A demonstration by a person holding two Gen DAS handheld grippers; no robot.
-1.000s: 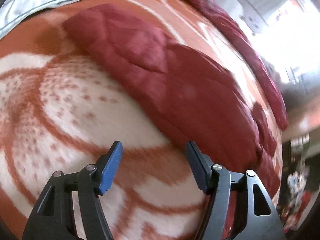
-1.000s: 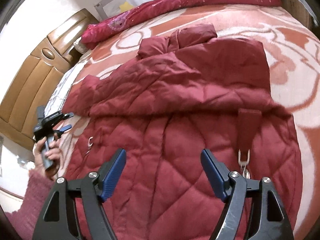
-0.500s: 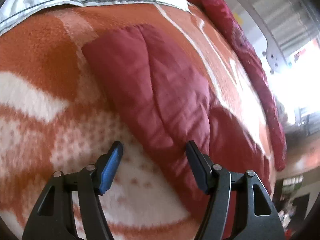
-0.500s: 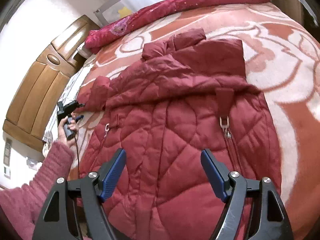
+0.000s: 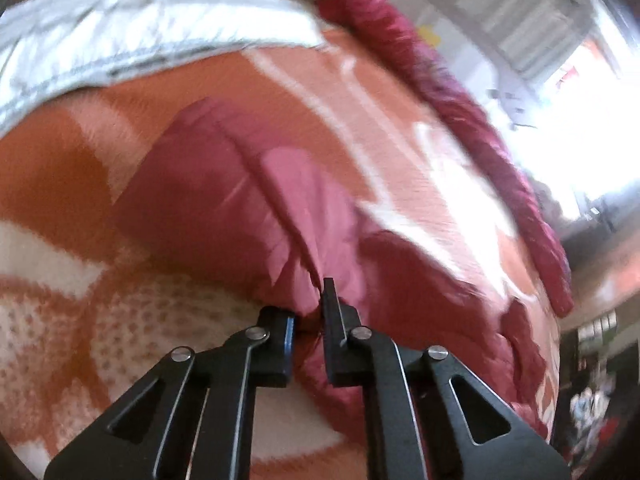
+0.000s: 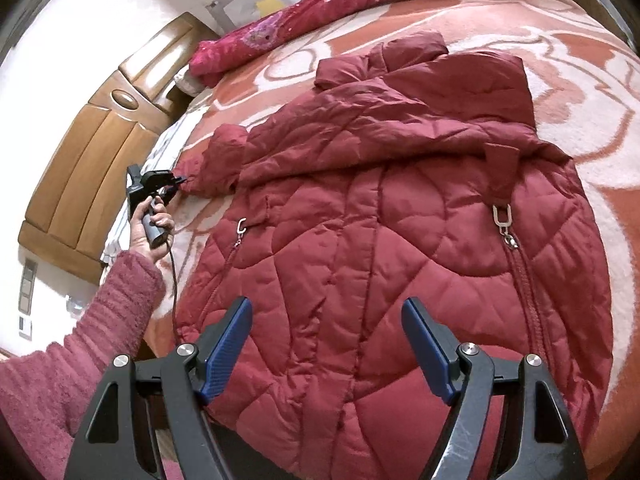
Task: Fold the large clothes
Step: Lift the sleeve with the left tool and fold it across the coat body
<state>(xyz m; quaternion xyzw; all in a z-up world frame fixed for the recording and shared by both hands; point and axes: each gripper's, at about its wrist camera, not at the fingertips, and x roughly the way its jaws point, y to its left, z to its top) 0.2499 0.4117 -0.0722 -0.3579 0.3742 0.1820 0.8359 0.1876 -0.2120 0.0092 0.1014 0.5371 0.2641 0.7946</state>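
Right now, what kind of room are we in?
Most likely a bedroom. The red quilted jacket lies on a wide bed under an orange and white blanket, with a rolled red quilt along its far edge and a wooden headboard at one end.

Bare blanket (image 6: 580, 92) right of and beyond quilted coat (image 6: 400, 220): open passage. Rolled red quilt (image 6: 380, 4) barred far edge; wooden headboard (image 6: 100, 152) walled left side.

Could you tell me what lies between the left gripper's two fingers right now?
In the left wrist view, the left gripper is shut on a bunched fold of the red quilted jacket, apparently its sleeve; nothing else lies there.
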